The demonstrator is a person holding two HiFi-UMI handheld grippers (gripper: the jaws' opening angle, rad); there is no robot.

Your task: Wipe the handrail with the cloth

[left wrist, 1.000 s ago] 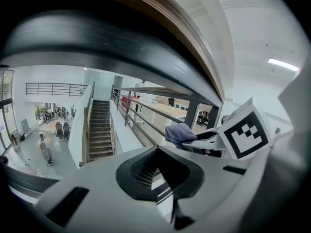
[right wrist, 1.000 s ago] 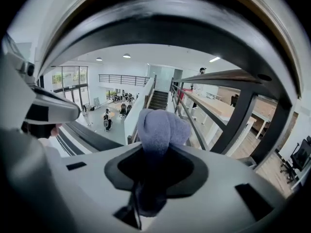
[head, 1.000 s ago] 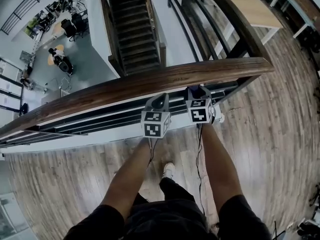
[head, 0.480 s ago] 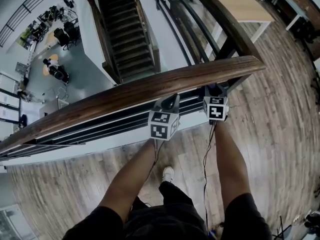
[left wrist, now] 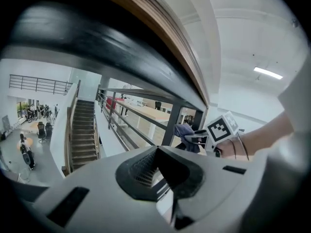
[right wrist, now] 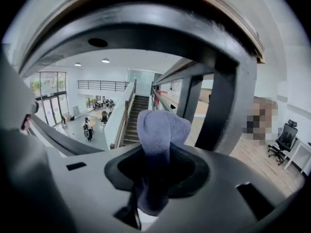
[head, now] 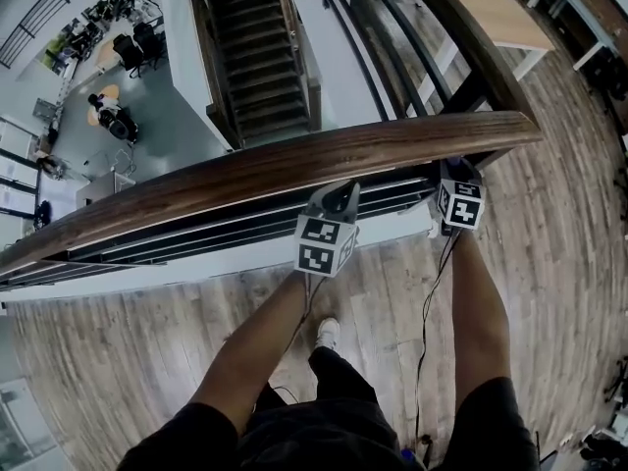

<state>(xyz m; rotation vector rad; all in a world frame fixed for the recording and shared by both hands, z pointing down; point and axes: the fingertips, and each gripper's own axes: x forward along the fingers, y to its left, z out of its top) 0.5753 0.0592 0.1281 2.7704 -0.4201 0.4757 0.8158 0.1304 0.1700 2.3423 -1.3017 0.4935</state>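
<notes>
Wooden handrail [head: 245, 170] — right gripper [right wrist: 150, 188] tight on purple cloth [right wrist: 160, 130], left gripper [left wrist: 160, 171] closed, empty.

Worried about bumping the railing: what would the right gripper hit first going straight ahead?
Likely nothing at once: the right gripper, shut on the cloth, points into the open gap below the handrail, left of the black post. Depth is unclear; the post looks nearest.

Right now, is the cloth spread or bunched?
Bunched. The cloth stands as a rolled wad pinched in the right gripper, not spread out.
</notes>
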